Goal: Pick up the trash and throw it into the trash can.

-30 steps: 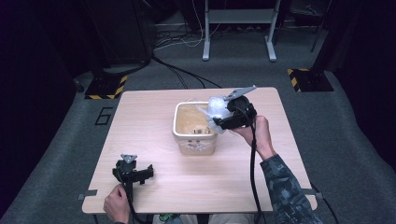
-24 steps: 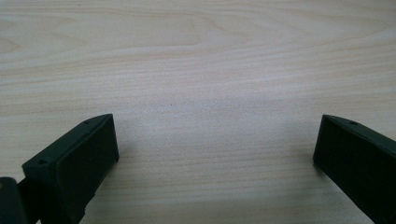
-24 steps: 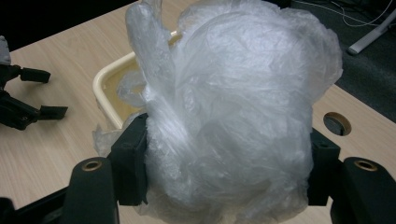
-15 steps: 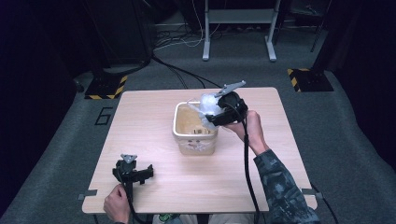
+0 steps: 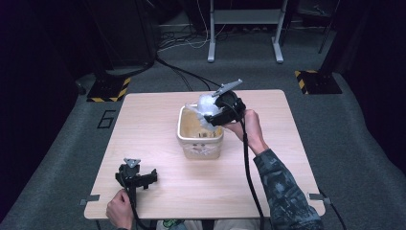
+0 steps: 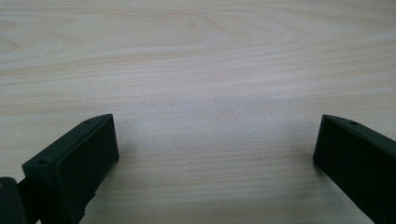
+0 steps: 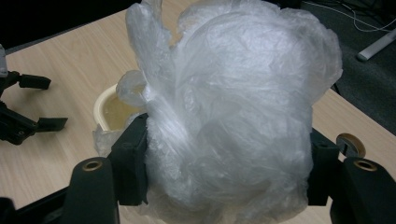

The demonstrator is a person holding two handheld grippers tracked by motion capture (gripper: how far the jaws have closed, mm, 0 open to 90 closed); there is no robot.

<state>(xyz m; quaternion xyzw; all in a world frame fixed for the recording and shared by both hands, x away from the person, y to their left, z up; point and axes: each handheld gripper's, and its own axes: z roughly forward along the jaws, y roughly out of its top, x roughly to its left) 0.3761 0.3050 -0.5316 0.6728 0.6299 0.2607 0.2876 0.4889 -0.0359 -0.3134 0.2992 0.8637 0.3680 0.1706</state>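
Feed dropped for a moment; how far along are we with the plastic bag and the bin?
Done: the right gripper has the crumpled plastic bag clamped. In hand: it hangs at the bin's far rim. Left: whatever comes next with the bag and bin; the left gripper sits open on the table.

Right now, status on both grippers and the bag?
Left hand-held gripper open, resting on table. Right hand-held gripper shut on plastic bag, above bin. Nothing in the way.

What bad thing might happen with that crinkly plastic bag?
The right gripper squeezes only part of the bunched clear plastic bag, so loose folds may slip free. The bag hangs at the far rim of the cream bin; it might snag there or tip the bin, which nothing steadies.
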